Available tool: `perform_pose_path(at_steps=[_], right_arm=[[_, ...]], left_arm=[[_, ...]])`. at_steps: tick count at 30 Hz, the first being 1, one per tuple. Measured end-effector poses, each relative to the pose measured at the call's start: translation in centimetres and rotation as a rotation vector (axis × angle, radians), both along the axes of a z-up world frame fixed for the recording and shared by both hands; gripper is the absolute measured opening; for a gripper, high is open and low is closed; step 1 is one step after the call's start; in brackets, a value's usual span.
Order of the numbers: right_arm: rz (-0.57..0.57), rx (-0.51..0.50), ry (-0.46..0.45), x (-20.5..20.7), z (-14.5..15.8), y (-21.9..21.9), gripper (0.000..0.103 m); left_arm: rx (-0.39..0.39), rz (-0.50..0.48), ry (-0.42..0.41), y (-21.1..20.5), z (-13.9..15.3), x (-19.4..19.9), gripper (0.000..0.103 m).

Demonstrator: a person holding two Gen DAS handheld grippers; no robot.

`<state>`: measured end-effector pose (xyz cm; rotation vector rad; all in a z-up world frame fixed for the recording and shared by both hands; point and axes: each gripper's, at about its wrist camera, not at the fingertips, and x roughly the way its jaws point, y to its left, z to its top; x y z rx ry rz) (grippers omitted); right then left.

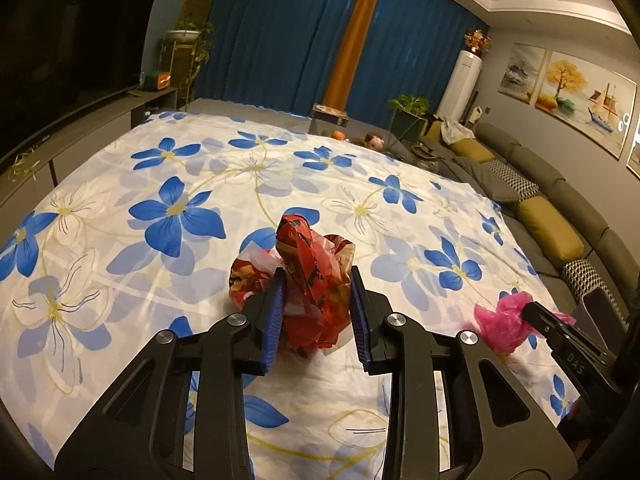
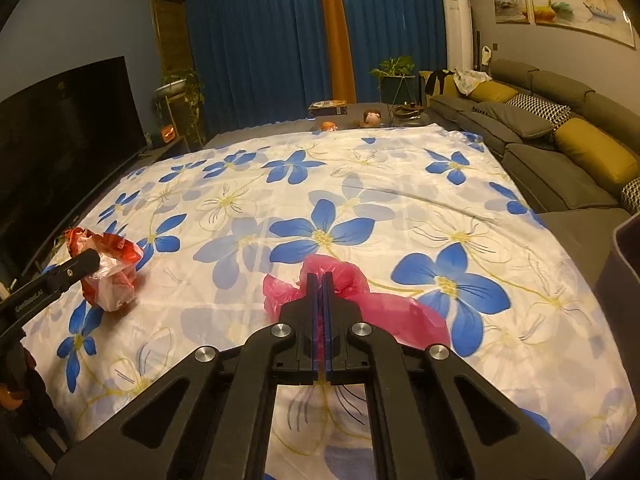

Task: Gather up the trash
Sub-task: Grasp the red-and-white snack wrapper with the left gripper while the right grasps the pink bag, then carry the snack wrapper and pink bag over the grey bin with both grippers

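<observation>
A crumpled red and white plastic bag [image 1: 308, 276] lies on the flowered cloth [image 1: 200, 184]. My left gripper [image 1: 318, 280] has its blue pads on either side of the bag, touching it; the jaws stand apart around it. It also shows in the right wrist view [image 2: 108, 276] with the left gripper's finger [image 2: 80, 264] on it. My right gripper [image 2: 320, 280] is shut on a crumpled pink plastic bag [image 2: 352, 300] resting on the cloth [image 2: 360, 184]. The pink bag [image 1: 502, 322] shows in the left wrist view too, at the right.
A dark bin's rim [image 2: 624, 256] stands at the right edge. A grey sofa with yellow cushions [image 2: 560, 144] runs along the right side. A TV [image 2: 60, 140] on a low cabinet is at the left. Toys and plants [image 2: 372, 118] sit beyond the cloth's far edge.
</observation>
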<state>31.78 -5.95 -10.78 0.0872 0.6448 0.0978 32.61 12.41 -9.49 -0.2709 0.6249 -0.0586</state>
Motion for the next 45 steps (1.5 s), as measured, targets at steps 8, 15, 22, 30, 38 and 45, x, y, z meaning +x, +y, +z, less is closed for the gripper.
perform_pose_path(at_steps=[8, 15, 22, 30, 38, 45], right_arm=[[-0.013, 0.006, -0.063, -3.0, 2.3, -1.8, 0.003], [-0.031, -0.002, -0.124, -6.0, 4.6, -3.9, 0.003], [-0.057, -0.004, -0.172, -8.9, 6.1, -6.1, 0.003], [-0.131, -0.008, -0.231, -12.0, 7.5, -11.0, 0.003], [-0.306, -0.006, -0.268, -14.6, 8.0, -20.1, 0.003], [-0.459, -0.008, -0.263, -16.5, 7.0, -27.4, 0.003]], left_arm=[[0.031, -0.022, -0.027, -1.3, 1.0, -1.4, 0.029], [0.054, -0.082, -0.055, -4.1, 2.3, -3.7, 0.029], [0.062, -0.162, -0.089, -8.0, 4.3, -6.0, 0.029], [0.095, -0.335, -0.14, -16.8, 6.8, -7.2, 0.029], [0.109, -0.561, -0.175, -28.9, 7.7, -7.4, 0.029], [0.075, -0.767, -0.184, -38.4, 7.0, -7.2, 0.029]])
